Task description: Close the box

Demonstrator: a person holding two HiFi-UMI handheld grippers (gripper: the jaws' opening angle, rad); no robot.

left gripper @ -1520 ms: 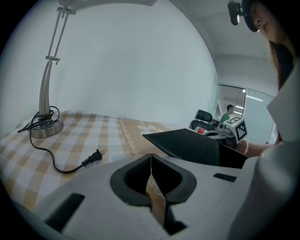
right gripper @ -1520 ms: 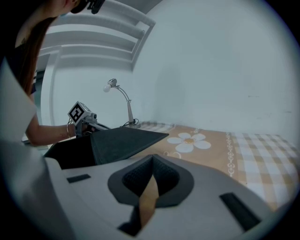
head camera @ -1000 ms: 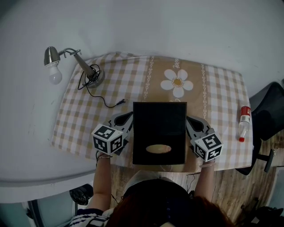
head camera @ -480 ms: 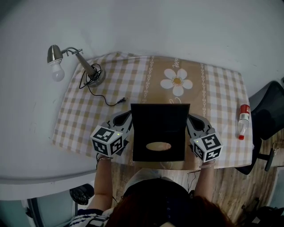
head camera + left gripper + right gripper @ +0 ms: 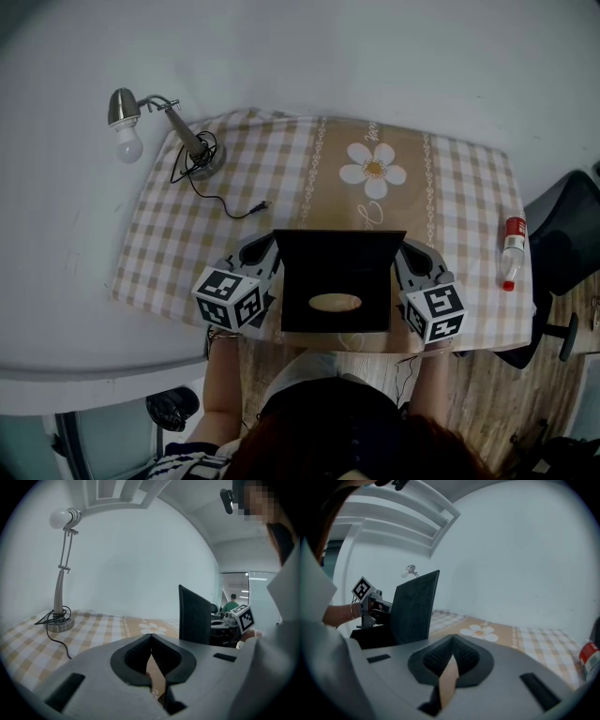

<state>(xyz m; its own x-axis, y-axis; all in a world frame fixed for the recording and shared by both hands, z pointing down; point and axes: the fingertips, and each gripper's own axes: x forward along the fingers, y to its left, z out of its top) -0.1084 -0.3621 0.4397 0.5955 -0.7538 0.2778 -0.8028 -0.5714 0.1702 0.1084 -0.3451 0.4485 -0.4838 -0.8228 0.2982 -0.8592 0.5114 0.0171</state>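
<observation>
While the black rectangular box's (image 5: 337,317) flat lid (image 5: 194,613) stands upright at its far edge | box sits on table's (image 5: 178,253) near edge | left gripper (image 5: 151,636), right gripper (image 5: 452,638) flank it evenly, both pinched together, empty | lid likely tips toward person.

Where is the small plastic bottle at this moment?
In the head view the bottle is at the right edge of the checked tablecloth, to the right of the black box, near a dark chair.
</observation>
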